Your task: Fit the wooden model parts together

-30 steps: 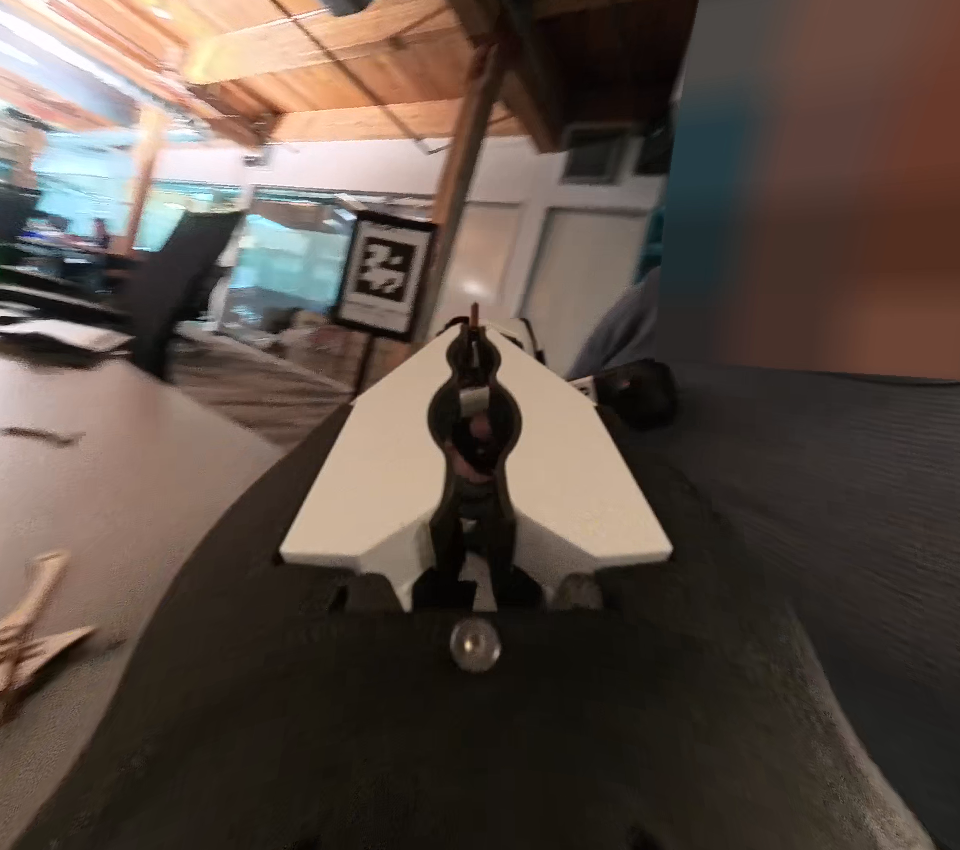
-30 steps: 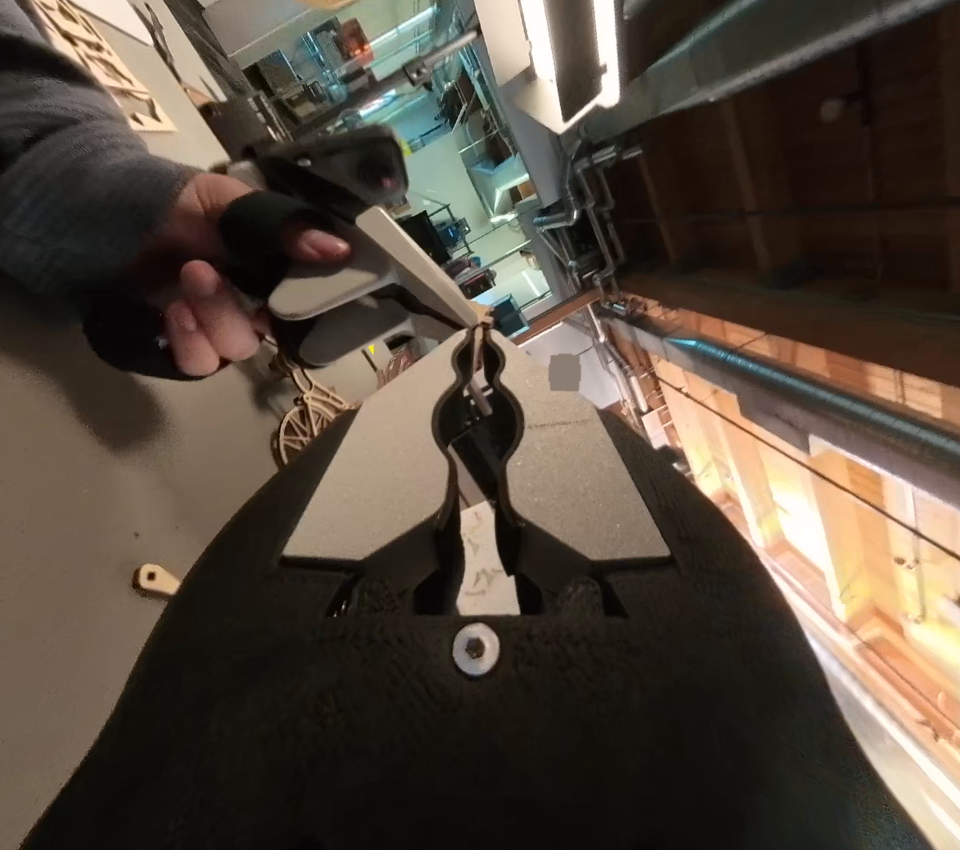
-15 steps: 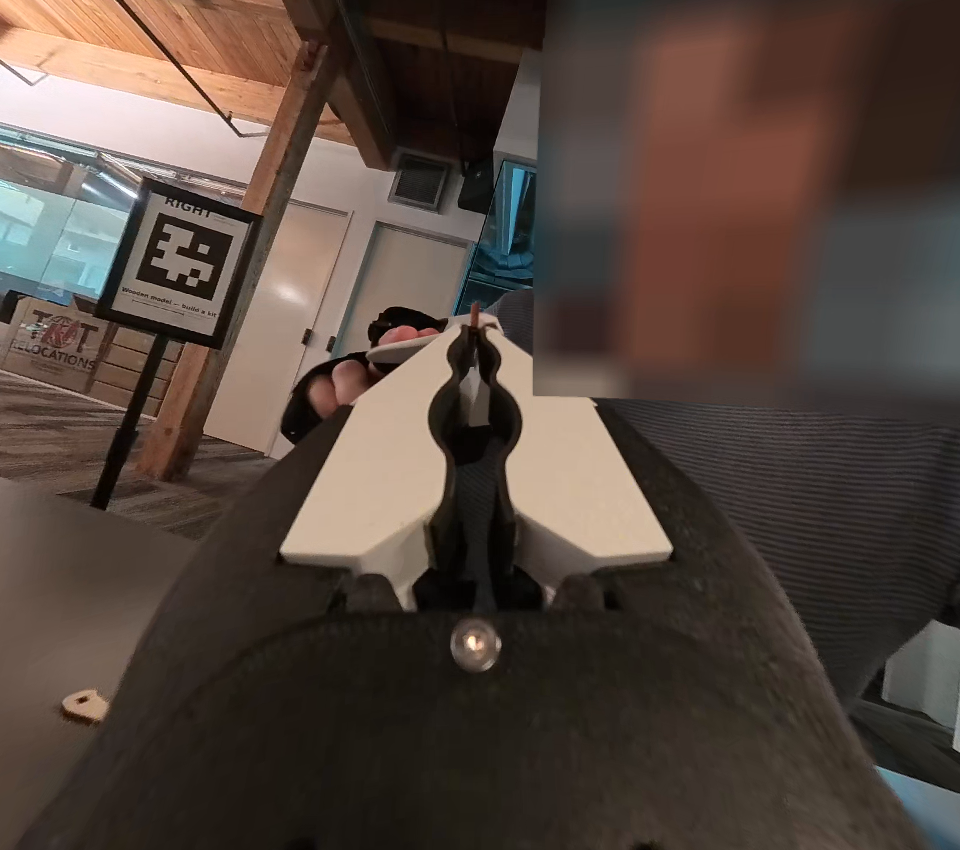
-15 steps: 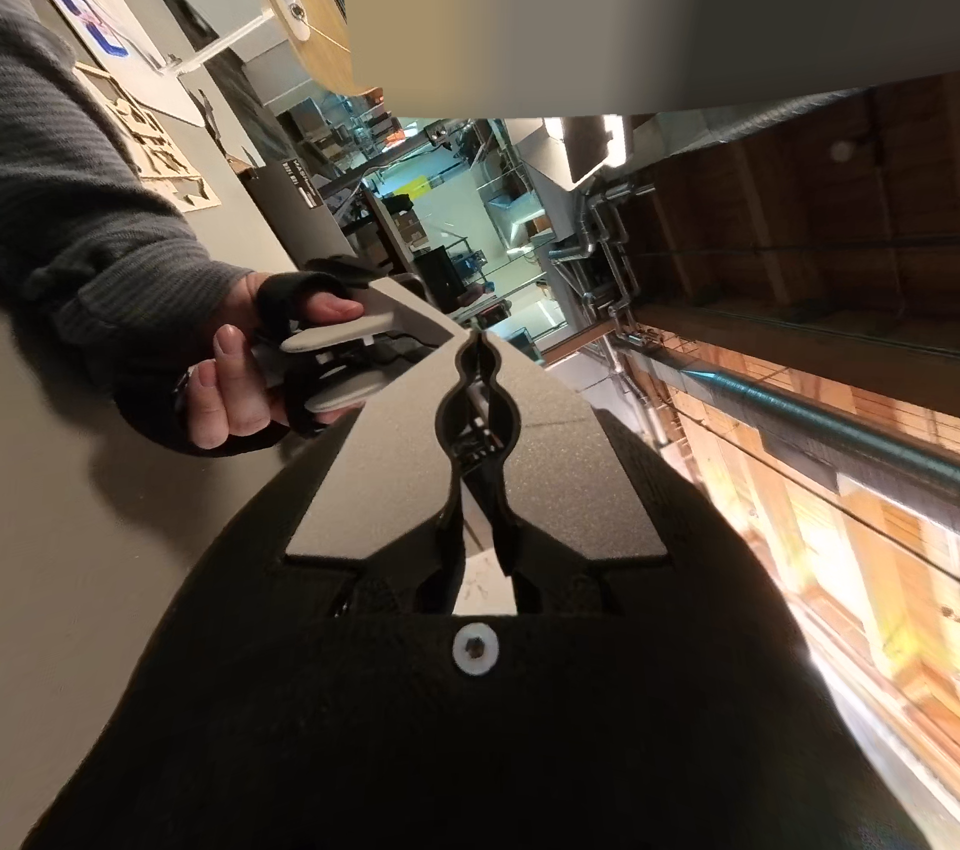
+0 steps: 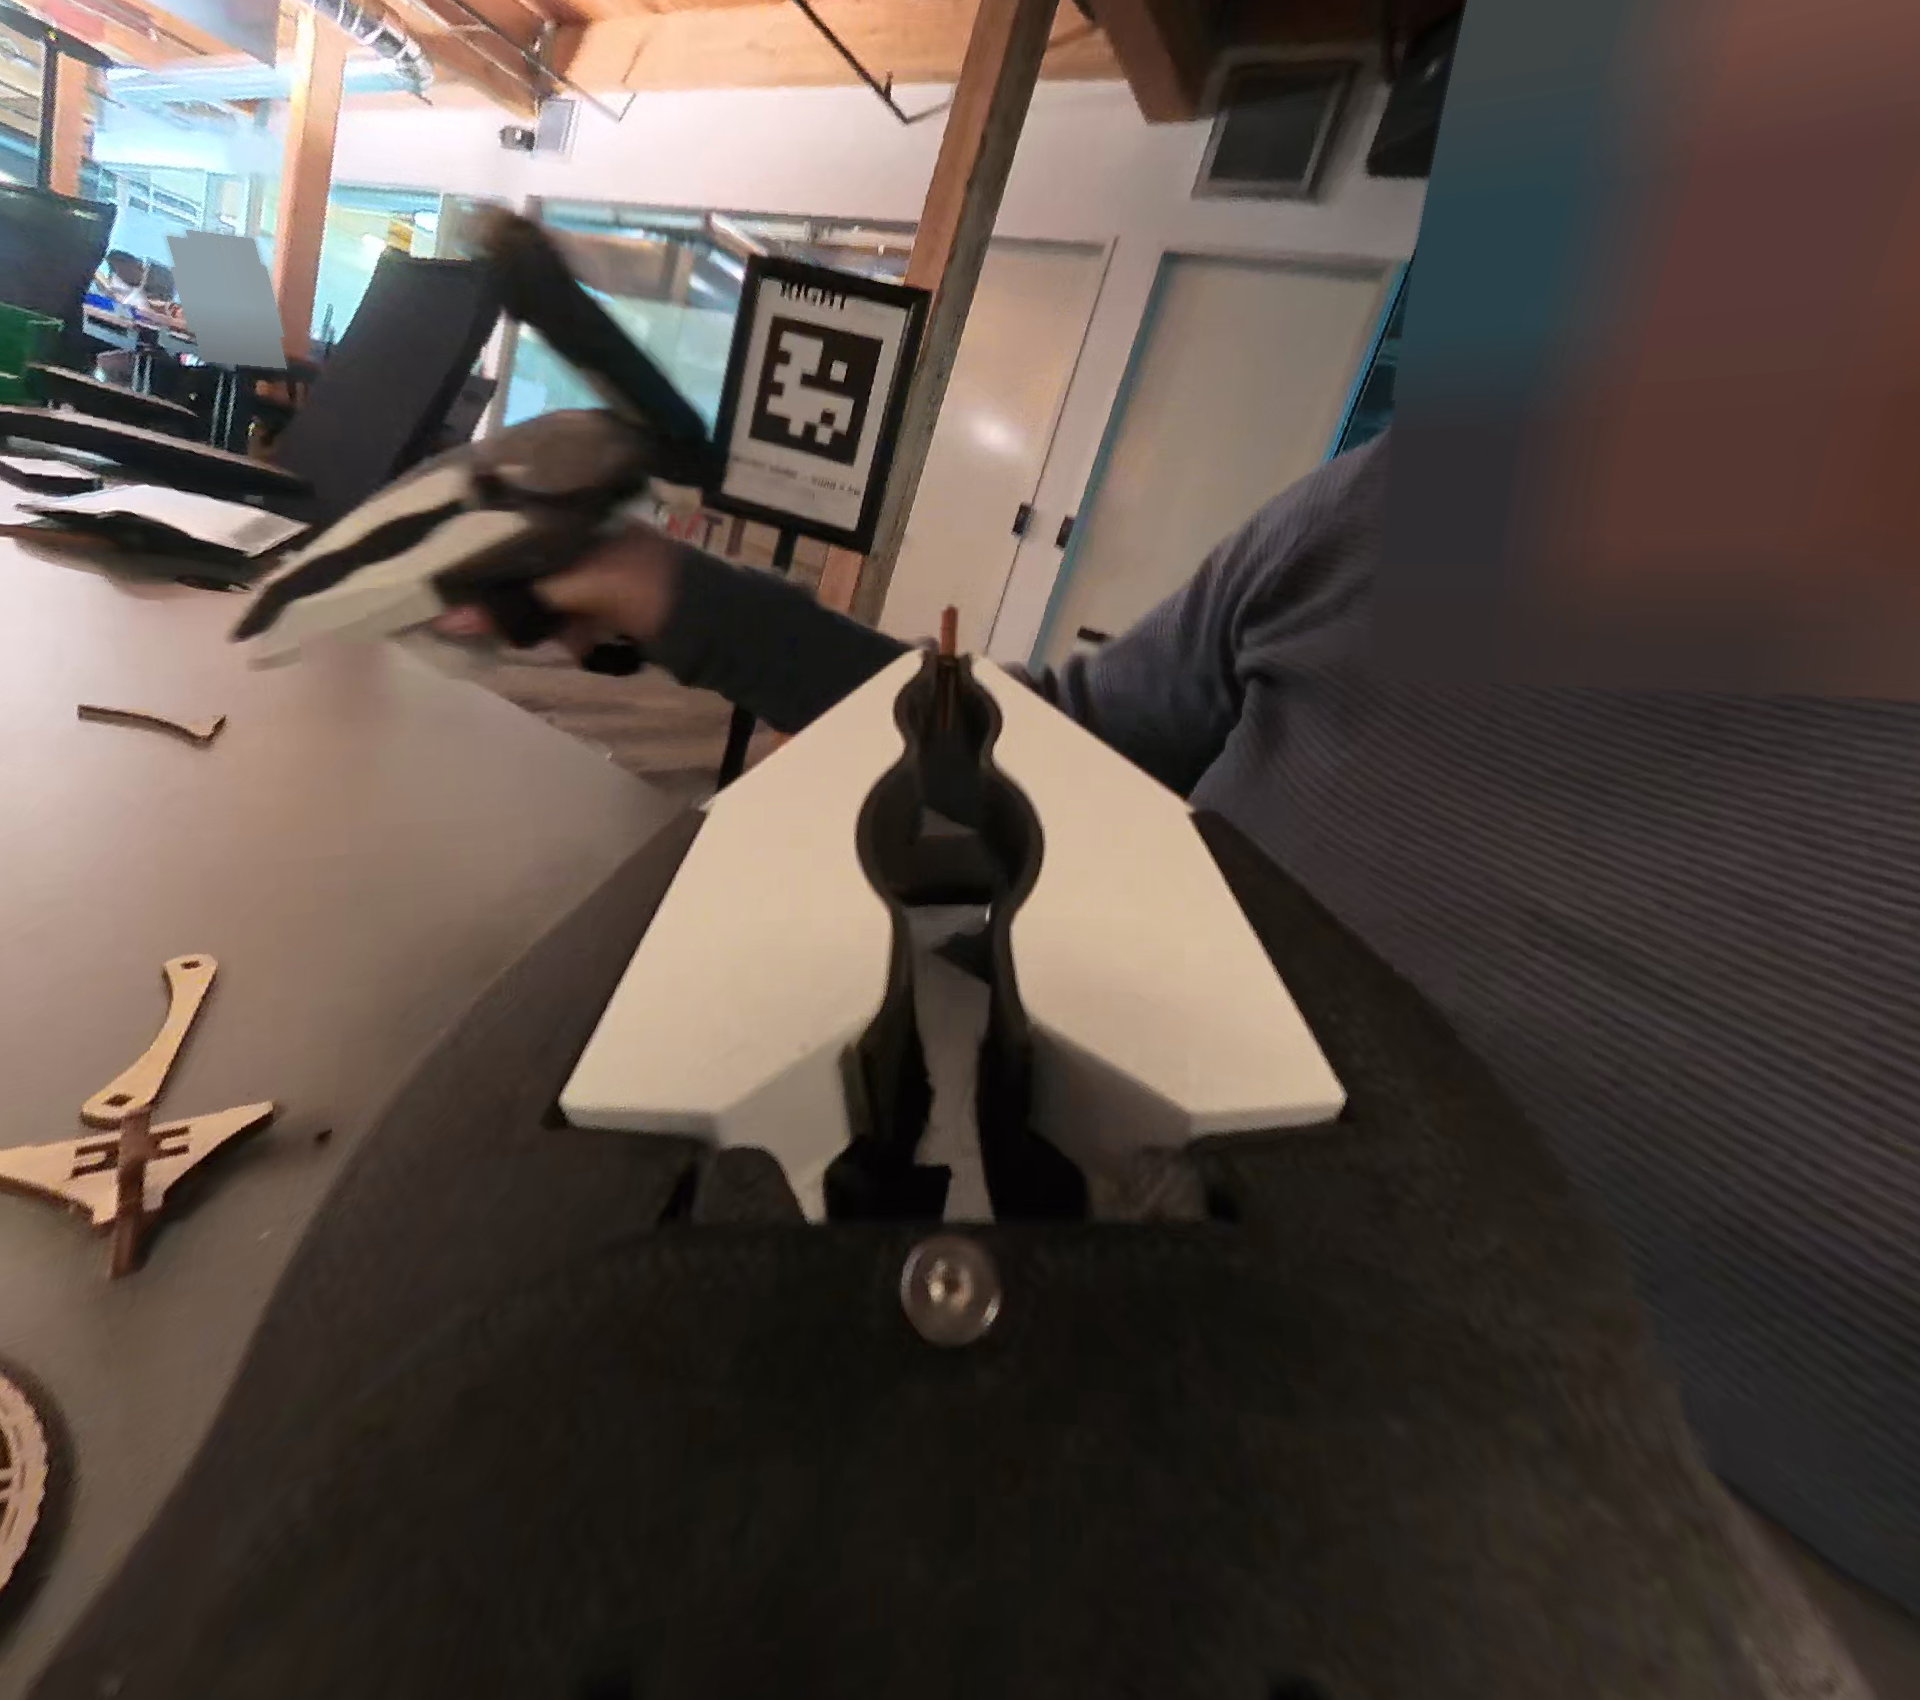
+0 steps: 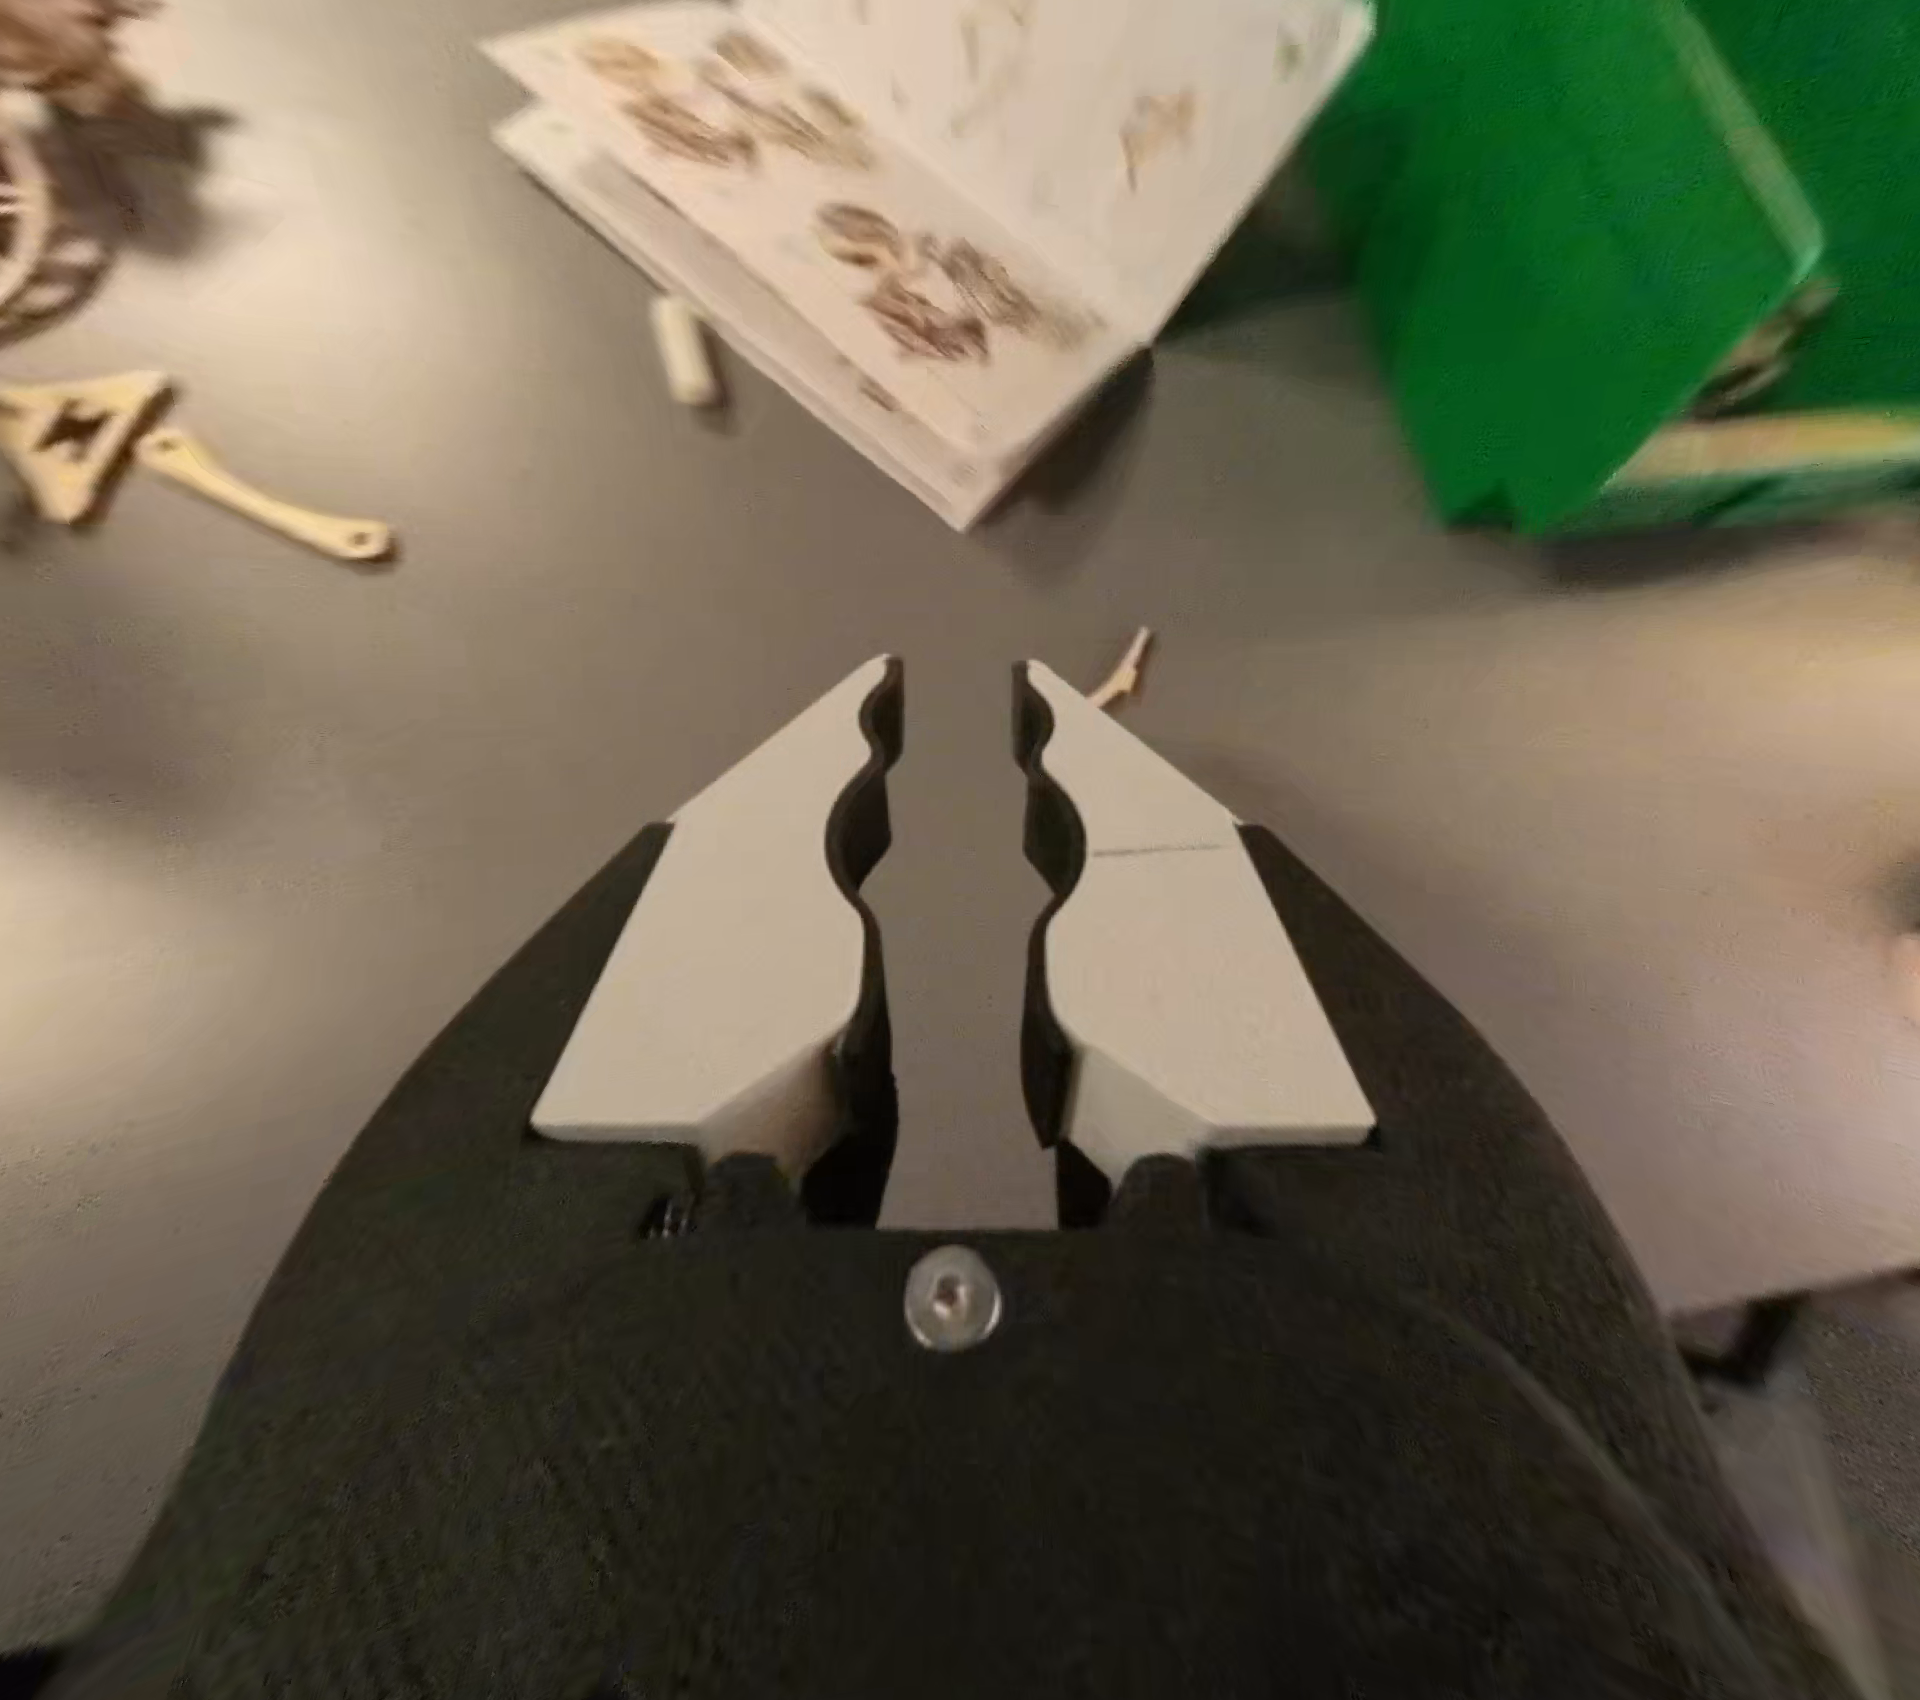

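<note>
Right wrist view: small wooden part (image 6: 1120, 671) just beyond gripper (image 6: 956, 682).

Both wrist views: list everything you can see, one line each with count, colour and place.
table: one, grey, under everything.
booklet: one, white, lying open, far centre of the right view.
box: one, green, far right.
dowel: one, pale, beside the booklet's left edge.
flat wooden parts: several, tan, loose at the left.
small wooden piece: one, tan, just past the right fingertip.
marker sign: one, black and white, on a stand behind the table.
left gripper: white fingers, shut on a thin wooden part.
right gripper: grey fingers, open, empty, above the table.
</note>
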`<action>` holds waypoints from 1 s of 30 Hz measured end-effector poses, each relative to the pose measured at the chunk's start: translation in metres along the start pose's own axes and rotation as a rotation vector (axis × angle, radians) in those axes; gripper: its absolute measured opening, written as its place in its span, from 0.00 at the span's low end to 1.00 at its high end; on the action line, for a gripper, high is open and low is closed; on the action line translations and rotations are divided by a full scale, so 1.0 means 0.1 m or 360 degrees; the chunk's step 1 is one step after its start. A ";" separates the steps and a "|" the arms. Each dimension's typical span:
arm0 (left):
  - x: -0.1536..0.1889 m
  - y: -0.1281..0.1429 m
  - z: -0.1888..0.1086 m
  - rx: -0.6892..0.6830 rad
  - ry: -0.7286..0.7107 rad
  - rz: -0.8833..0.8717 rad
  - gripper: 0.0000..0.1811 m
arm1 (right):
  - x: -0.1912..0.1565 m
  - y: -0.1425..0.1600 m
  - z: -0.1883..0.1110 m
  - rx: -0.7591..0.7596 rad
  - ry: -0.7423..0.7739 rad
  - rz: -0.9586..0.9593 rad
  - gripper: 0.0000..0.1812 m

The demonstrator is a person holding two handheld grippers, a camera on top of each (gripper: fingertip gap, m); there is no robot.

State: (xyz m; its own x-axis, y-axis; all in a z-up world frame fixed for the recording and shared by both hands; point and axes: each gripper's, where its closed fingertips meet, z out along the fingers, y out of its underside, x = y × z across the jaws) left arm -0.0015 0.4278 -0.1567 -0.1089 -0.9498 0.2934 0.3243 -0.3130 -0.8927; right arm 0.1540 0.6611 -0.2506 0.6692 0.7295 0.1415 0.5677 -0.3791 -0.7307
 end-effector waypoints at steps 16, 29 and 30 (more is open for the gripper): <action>-0.12 0.09 0.02 -0.0108 -0.0175 0.0113 0.01 | -0.04 0.16 0.28 -0.0423 -0.0052 -0.0280 0.00; -0.22 -0.16 -0.15 0.0169 -0.0163 -0.0086 0.01 | -1.96 -0.84 -0.96 0.1013 0.0643 -0.2012 0.00; -0.20 -0.15 -0.14 0.0156 -0.0136 -0.0090 0.01 | -2.06 -0.83 -0.99 0.1049 0.0654 -0.2084 0.00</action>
State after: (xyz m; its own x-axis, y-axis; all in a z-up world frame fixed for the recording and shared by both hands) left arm -0.0171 0.4516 -0.1537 -0.0508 -0.9259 0.3743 0.4103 -0.3610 -0.8374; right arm 0.0157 0.4861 -0.1530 0.0262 0.0936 0.9953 0.6148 0.7836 -0.0898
